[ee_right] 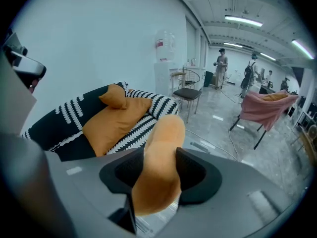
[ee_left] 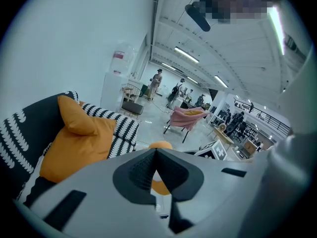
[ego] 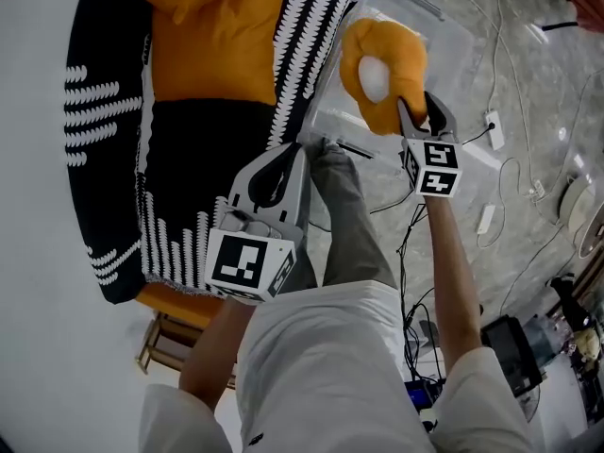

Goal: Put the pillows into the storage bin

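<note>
— Head view: right gripper (ego: 412,111) pinching the small orange fabric pillow (ego: 392,59) over the clear plastic storage bin (ego: 453,55), one o'clock; left gripper (ego: 300,149) closed, empty.
— Drop step, I'd guess. Widen jaws next.

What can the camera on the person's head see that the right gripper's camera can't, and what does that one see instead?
Only the head view shows the person's arms, the marker cube on the right gripper, a white power strip and, plainly, the clear storage bin. Only the right gripper view shows a water dispenser, a chair beside it and people far down the hall. Both show the small orange pillow clamped in the right gripper and the big orange pillow on the black-and-white sofa.
</note>
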Demonstrator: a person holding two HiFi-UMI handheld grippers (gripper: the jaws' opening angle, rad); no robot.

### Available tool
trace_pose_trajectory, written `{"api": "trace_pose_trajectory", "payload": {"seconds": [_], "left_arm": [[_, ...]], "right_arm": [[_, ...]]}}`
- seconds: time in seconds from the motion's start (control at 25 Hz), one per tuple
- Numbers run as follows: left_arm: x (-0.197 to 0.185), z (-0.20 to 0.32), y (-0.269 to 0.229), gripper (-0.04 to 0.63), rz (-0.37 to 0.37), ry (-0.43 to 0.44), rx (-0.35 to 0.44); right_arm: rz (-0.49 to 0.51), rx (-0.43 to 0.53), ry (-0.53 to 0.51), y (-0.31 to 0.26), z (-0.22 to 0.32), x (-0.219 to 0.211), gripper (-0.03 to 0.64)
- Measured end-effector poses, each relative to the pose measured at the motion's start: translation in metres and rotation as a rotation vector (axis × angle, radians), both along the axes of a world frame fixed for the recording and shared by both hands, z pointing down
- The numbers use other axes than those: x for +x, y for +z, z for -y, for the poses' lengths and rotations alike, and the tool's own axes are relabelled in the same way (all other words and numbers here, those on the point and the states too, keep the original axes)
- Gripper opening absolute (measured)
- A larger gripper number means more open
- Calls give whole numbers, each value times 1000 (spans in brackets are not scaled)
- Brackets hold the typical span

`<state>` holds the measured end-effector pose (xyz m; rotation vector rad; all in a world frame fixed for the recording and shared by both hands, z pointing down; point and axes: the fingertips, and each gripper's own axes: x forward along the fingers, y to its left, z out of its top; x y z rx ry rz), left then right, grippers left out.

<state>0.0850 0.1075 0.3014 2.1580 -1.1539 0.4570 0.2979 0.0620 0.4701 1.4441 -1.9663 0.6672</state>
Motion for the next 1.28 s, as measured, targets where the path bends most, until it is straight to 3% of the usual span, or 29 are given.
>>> {"api": "trace_pose_trajectory", "payload": {"seconds": [0.4,0.68,1.28], "left_arm": [[1,3,3,8,-10,8,-6],[-17,8,3,8,-11,-23,-7],[-119,14,5,8,-7,-224,3]], "right_arm": [[-21,-4,-11,1,-3,-1,206],[3,-9,-66,-2,0,-35,206],[83,44,-340,-17,49,-197,206]]}}
